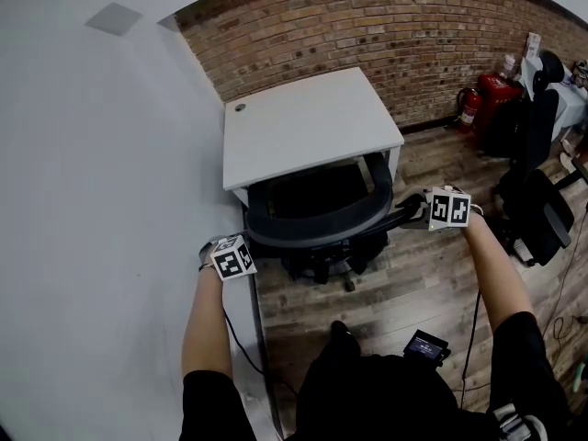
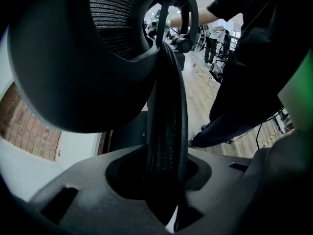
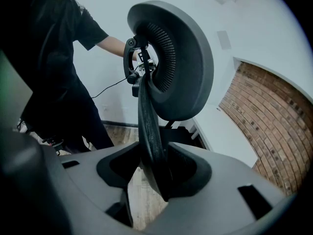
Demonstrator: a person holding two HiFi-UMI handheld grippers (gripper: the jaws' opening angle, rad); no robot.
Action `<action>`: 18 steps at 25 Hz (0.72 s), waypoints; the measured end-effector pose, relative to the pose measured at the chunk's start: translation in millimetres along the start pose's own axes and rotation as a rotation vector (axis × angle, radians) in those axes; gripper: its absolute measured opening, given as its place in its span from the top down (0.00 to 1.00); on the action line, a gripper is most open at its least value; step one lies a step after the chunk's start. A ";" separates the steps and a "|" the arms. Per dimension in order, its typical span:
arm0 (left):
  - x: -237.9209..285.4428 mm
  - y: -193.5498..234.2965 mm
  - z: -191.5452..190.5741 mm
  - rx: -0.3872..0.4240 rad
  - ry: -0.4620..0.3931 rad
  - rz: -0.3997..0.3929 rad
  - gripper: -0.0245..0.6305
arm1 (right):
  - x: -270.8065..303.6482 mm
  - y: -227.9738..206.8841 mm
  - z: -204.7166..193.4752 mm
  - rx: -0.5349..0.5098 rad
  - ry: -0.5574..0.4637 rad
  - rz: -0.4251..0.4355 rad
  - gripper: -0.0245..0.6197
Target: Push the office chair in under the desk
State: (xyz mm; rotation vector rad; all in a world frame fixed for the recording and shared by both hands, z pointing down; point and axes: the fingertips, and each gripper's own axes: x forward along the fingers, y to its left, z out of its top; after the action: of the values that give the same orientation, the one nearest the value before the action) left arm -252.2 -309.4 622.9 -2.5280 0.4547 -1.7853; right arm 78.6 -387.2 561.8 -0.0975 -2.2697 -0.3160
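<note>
The black office chair (image 1: 317, 223) stands with its seat partly under the white desk (image 1: 303, 122), its curved backrest rim toward me. My left gripper (image 1: 250, 239) clasps the rim's left end and my right gripper (image 1: 411, 214) its right end. In the left gripper view the ribbed rim (image 2: 166, 131) runs down between the jaws of the left gripper (image 2: 166, 175), under the headrest (image 2: 73, 58). In the right gripper view the rim (image 3: 149, 126) is wedged between the jaws of the right gripper (image 3: 156, 173), and the headrest (image 3: 181, 58) rises above.
A white wall (image 1: 92, 200) runs along the desk's left side and a brick wall (image 1: 395, 35) stands behind it. A red fire extinguisher (image 1: 470, 108) and other black chairs (image 1: 537, 209) sit at the right. Wooden floor (image 1: 386, 292) lies around me.
</note>
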 end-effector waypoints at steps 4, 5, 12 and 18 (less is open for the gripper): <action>2.4 20.4 -1.9 0.009 -0.010 0.002 0.76 | 5.2 -19.7 0.3 0.006 0.006 -0.003 0.68; 2.6 25.1 -1.9 0.010 -0.011 0.004 0.77 | 6.0 -24.5 -0.1 0.009 0.009 -0.006 0.68; 9.8 64.6 -12.1 0.022 -0.015 0.016 0.77 | 22.1 -62.8 -0.4 0.033 0.025 -0.038 0.67; 9.9 90.5 -16.1 0.031 -0.023 0.001 0.77 | 27.7 -86.8 2.7 0.065 0.045 -0.020 0.66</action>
State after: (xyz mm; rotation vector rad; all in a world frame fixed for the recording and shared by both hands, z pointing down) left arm -284.6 -396.0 621.6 -2.5242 0.4239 -1.7474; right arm 43.4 -471.3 564.0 -0.0344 -2.2353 -0.2525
